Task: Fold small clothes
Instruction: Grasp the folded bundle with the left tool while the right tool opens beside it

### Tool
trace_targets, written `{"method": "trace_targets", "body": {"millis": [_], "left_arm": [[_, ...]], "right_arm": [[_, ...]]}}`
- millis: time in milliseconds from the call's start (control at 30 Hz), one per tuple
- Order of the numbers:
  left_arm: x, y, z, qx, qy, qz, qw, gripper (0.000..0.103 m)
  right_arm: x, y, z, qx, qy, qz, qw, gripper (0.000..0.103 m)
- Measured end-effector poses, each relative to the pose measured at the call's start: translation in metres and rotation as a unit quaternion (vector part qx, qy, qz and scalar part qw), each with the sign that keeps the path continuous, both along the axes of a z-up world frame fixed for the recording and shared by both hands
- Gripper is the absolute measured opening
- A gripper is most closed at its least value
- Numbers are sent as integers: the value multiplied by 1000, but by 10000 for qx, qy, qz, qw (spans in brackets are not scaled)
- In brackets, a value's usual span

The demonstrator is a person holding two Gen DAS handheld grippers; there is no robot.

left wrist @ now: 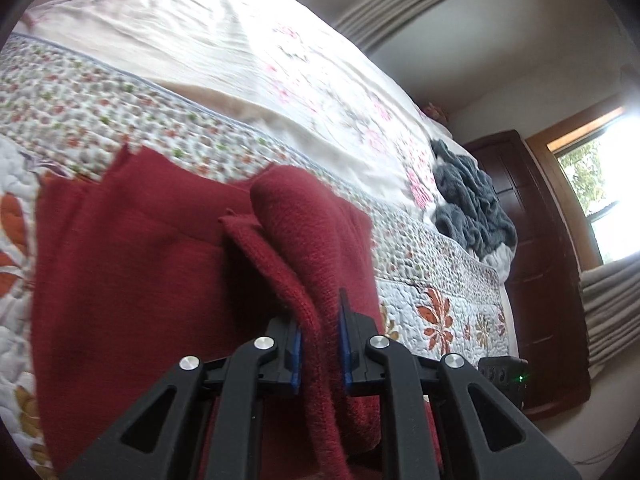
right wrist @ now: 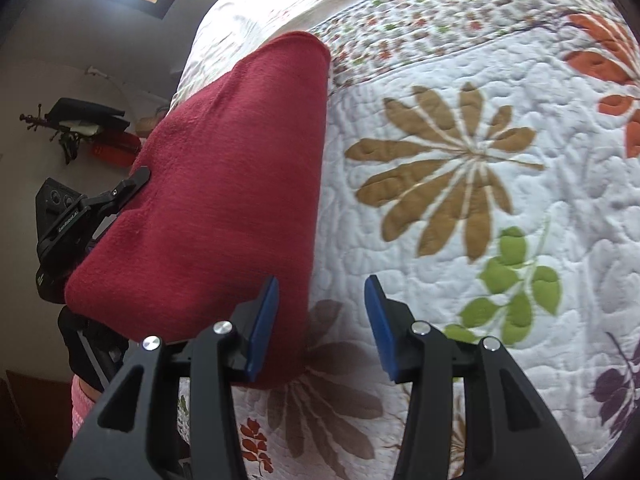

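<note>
A dark red knit garment [left wrist: 132,280] lies on the floral quilt [left wrist: 80,104] of a bed. My left gripper [left wrist: 320,344] is shut on a bunched fold of it, which rises between the blue pads and curls over at the top. In the right wrist view the same red garment [right wrist: 224,200] is lifted and draped at the left, with the left gripper [right wrist: 100,208] against its far edge. My right gripper [right wrist: 322,328] stands open just right of the garment's near edge, with only quilt [right wrist: 460,208] between its fingers.
A crumpled grey garment [left wrist: 468,200] lies farther along the bed beside a cream floral sheet [left wrist: 224,48]. A dark wooden cabinet [left wrist: 532,240] stands past the bed's end, under a window [left wrist: 600,184]. Hooks with hanging items [right wrist: 80,128] are on the wall.
</note>
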State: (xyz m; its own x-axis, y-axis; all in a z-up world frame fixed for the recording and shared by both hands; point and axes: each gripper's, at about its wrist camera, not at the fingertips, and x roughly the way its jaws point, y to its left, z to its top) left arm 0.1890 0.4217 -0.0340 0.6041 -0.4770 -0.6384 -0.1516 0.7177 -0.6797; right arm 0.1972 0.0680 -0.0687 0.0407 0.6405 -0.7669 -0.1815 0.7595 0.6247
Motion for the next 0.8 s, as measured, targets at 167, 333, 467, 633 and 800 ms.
{"method": "trace_targets", "body": {"millis": [167,333,467,633,800], "left_arm": [[-14,42,5,-20,-87,300,9995,14],[-28,88,7,139,-61,618,9980,14],[-39,112,-4,102,-26,753,9971,14],[-47,126,-28,204,120,730,9971,14],[-47,129,-61,272,350,602,9972,15]], "right_arm": [[-4,24,1,-27,-75,198,9998,46],[-10,48,1,8,-124,457,9989,48],[-17,69,-1,51,-84,652,9978,49],[-22,87,-3,10,-61,824,9966,50],[-22,97,-9,-104,-20,871,9961,50]]}}
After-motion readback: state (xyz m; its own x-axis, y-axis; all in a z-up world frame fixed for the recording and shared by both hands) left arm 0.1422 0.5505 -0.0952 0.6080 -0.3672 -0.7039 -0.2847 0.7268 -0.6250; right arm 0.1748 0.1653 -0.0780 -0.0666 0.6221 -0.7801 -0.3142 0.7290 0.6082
